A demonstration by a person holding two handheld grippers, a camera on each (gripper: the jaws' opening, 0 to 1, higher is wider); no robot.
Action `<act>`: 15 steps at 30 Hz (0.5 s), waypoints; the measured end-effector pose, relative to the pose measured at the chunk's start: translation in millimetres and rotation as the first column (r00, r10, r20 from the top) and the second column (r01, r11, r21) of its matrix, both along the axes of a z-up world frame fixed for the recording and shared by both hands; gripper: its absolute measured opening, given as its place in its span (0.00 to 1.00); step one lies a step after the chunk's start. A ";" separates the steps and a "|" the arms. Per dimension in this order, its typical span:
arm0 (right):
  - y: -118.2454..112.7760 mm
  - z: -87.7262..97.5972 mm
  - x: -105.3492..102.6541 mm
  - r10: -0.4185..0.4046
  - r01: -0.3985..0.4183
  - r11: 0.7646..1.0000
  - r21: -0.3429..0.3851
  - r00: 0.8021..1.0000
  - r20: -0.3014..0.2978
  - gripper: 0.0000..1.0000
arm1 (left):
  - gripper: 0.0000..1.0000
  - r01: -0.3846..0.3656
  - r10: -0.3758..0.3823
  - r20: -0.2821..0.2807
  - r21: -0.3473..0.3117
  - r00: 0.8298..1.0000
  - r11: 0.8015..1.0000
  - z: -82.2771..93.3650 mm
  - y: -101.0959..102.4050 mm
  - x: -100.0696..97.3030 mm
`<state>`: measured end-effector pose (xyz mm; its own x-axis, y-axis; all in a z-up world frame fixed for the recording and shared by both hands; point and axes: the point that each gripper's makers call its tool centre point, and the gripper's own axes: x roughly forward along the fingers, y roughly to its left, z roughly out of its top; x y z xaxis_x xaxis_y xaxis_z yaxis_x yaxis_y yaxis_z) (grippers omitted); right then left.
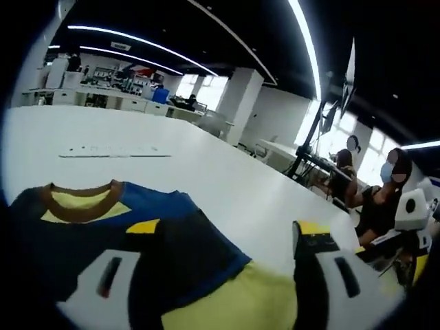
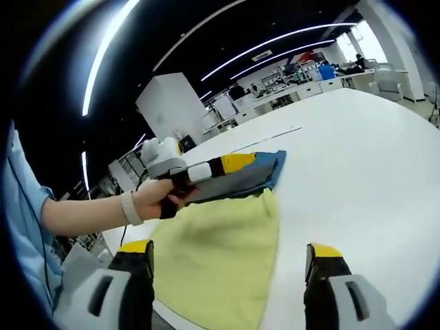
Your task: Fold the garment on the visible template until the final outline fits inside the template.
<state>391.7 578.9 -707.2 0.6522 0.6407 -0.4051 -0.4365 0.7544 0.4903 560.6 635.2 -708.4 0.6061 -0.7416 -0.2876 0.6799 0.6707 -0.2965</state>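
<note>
The garment (image 1: pixel 172 227) lies flat on the white table (image 1: pixel 227 172): navy and blue with a brown collar (image 1: pixel 82 199) and yellow panels. My left gripper (image 1: pixel 213 275) is low over it, jaws wide apart, dark fabric lying between them and against the left jaw. In the right gripper view a hand holds that left gripper (image 2: pixel 237 163) on the dark blue part of the garment (image 2: pixel 240 175). My right gripper (image 2: pixel 230 289) stands open above the near edge of the yellow part (image 2: pixel 220 247), nothing between its jaws. A thin marked line (image 1: pixel 113 152) crosses the table beyond the collar.
Two people sit at the table's far side (image 1: pixel 381 199), beside a black stand (image 1: pixel 309 144) and a white device (image 1: pixel 412 210). Desks with equipment line the back of the room (image 1: pixel 117 93). The person's forearm (image 2: pixel 82 213) reaches in from the left.
</note>
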 end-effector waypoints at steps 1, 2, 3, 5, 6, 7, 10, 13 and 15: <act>-0.1 0.1 0.3 0.001 -0.001 1.000 -0.005 1.000 0.001 0.94 | 0.83 0.007 -0.007 -0.004 0.014 1.000 1.000 -0.6 1.5 -2.4; -0.2 0.4 0.7 0.002 -0.002 1.000 -0.009 1.000 0.002 0.95 | 0.86 0.011 -0.011 -0.010 0.018 1.000 1.000 -0.5 2.5 -3.8; -0.1 1.0 1.2 0.005 -0.005 1.000 -0.014 1.000 0.005 0.96 | 0.91 0.022 -0.021 -0.017 0.029 1.000 0.999 -0.4 4.7 -6.3; 0.4 2.1 1.9 0.014 -0.014 1.000 -0.028 1.000 0.010 0.97 | 0.95 0.046 -0.045 -0.007 0.076 0.999 0.996 -0.3 10.1 -10.7; 0.9 2.7 2.2 0.018 -0.017 0.999 -0.033 1.000 0.013 0.97 | 0.97 0.060 -0.060 -0.004 0.093 0.998 0.994 0.0 11.7 -12.9; 1.4 3.2 2.5 0.022 -0.022 0.999 -0.038 1.000 0.014 0.98 | 0.98 0.065 -0.064 -0.008 0.103 0.998 0.993 0.7 14.5 -15.4; 2.3 5.2 3.4 0.032 -0.031 0.998 -0.049 0.999 0.021 0.97 | 0.98 0.089 -0.088 -0.013 0.121 0.996 0.989 5.1 20.9 -22.0; 2.2 8.1 4.7 0.034 -0.032 0.998 -0.056 0.999 0.032 0.97 | 0.98 0.104 -0.104 -0.006 0.141 0.995 0.984 10.4 30.6 -30.1; 2.2 9.0 4.7 0.036 -0.033 0.998 -0.059 0.999 0.036 0.96 | 0.98 0.112 -0.112 -0.012 0.147 0.994 0.983 12.3 39.4 -36.5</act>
